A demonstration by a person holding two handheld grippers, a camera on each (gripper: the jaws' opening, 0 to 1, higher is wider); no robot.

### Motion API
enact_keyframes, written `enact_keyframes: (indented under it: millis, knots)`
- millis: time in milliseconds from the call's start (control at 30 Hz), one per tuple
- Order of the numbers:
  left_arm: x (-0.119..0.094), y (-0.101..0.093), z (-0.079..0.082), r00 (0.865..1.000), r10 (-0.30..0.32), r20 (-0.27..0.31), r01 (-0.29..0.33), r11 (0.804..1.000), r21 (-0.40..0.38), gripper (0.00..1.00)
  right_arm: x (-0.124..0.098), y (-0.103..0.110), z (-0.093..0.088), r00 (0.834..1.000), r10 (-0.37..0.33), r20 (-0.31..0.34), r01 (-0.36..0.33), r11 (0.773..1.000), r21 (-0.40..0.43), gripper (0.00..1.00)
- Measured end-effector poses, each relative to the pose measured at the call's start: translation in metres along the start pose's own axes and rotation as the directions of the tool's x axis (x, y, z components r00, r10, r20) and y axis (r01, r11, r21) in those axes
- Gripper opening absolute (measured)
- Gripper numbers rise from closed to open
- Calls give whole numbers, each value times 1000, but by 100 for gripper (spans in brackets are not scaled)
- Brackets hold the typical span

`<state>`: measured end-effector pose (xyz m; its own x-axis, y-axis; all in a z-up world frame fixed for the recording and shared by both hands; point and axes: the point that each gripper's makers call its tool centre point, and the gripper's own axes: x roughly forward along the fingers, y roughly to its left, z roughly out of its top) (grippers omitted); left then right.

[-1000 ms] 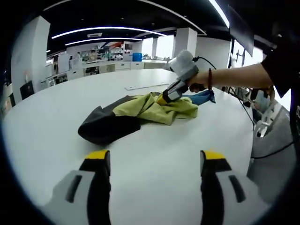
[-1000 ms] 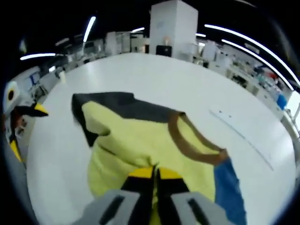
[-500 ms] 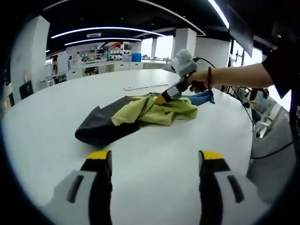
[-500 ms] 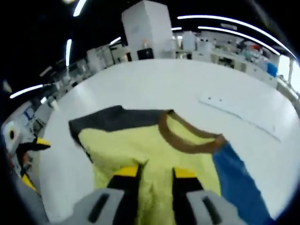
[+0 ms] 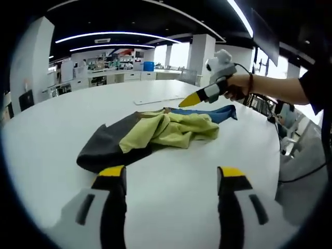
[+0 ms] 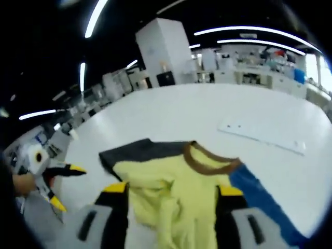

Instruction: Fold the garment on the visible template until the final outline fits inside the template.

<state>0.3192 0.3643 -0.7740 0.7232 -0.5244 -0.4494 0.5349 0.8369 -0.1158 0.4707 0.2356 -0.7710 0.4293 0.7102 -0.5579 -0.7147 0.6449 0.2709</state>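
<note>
Left gripper view: crumpled garment (image 5: 155,134) on table (image 5: 62,124); nothing contained.

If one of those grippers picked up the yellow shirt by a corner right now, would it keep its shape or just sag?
Probably sag. The shirt lies bunched in soft wrinkles and folds on the white table, so the cloth looks limp, not stiff. It seems thin and likely light for its size. Pushed, it would probably crumple and drag rather than slide as one piece.

Bright, even light from ceiling strips (image 5: 98,37); soft shadows on the table (image 5: 171,171). Right gripper view motion-blurred (fisheye bends edges).
</note>
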Motion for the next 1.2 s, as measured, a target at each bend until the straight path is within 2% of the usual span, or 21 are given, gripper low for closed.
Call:
enact_keyframes:
  millis: [133, 200, 233, 433, 633, 733, 1033, 1200]
  knots:
    - [8, 0, 4, 1000, -11, 2, 11, 1000, 10, 66, -19, 5, -12, 1000, 11, 5, -12, 1000, 7, 69]
    - [12, 0, 6, 1000, -11, 3, 11, 1000, 8, 66, -24, 0, -15, 1000, 14, 2, -14, 1000, 8, 70]
    - [14, 0, 7, 1000, -13, 3, 13, 1000, 8, 65, -30, 6, -22, 1000, 15, 0, -15, 1000, 4, 70]
    - [26, 3, 9, 1000, -26, 2, 26, 1000, 10, 62, -46, 3, -35, 1000, 24, -9, -24, 1000, -15, 70]
    - [44, 0, 14, 999, -35, 3, 35, 999, 9, 57, -62, 6, -59, 999, 16, -28, -17, 999, -34, 66]
    - [52, 4, 14, 999, -40, 7, 40, 999, 7, 55, -64, 1, -67, 999, 5, -39, -6, 999, -46, 63]
    - [74, 3, 14, 999, -54, 4, 54, 999, 2, 46, -74, -8, -88, 998, -37, -50, 33, 995, -90, 46]
    - [87, 5, 12, 998, -59, -3, 59, 998, 2, 43, -72, -15, -99, 997, -52, -56, 46, 993, -111, 33]
